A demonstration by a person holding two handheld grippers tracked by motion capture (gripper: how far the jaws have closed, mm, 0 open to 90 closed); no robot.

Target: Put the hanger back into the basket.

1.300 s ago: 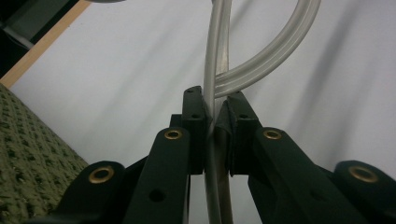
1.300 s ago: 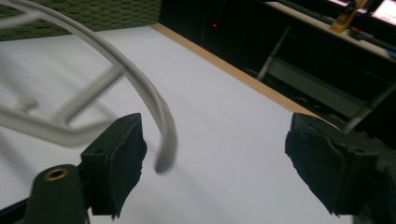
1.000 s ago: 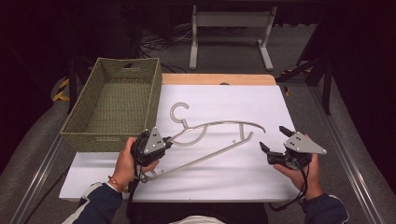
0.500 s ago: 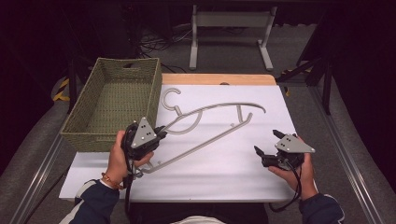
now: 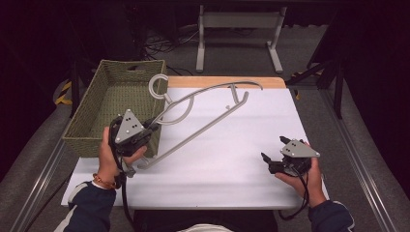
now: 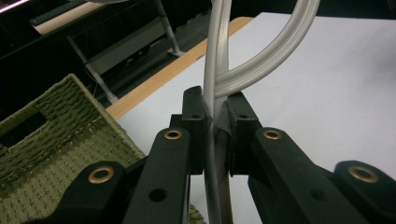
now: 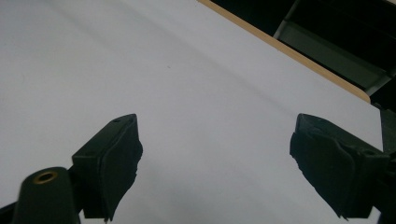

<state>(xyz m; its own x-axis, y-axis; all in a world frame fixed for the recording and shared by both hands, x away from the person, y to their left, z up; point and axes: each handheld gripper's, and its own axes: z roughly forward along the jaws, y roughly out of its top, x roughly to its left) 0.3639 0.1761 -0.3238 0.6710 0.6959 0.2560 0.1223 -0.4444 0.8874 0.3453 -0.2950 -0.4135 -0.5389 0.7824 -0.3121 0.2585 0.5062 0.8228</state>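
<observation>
Right gripper (image 5: 275, 157) low over the white tabletop (image 5: 241, 159) with jaws apart and bare, left gripper (image 5: 145, 129) clamped on a grey clothes hanger (image 5: 203, 123) lifted aslant, its hook beside the green wicker basket (image 5: 104, 104)

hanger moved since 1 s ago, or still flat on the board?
Yes. The hanger, clamped in the left claw, has gone up-left in the high view: its hook now overlaps the basket corner near the wooden table edge, with one end lifted.
</observation>
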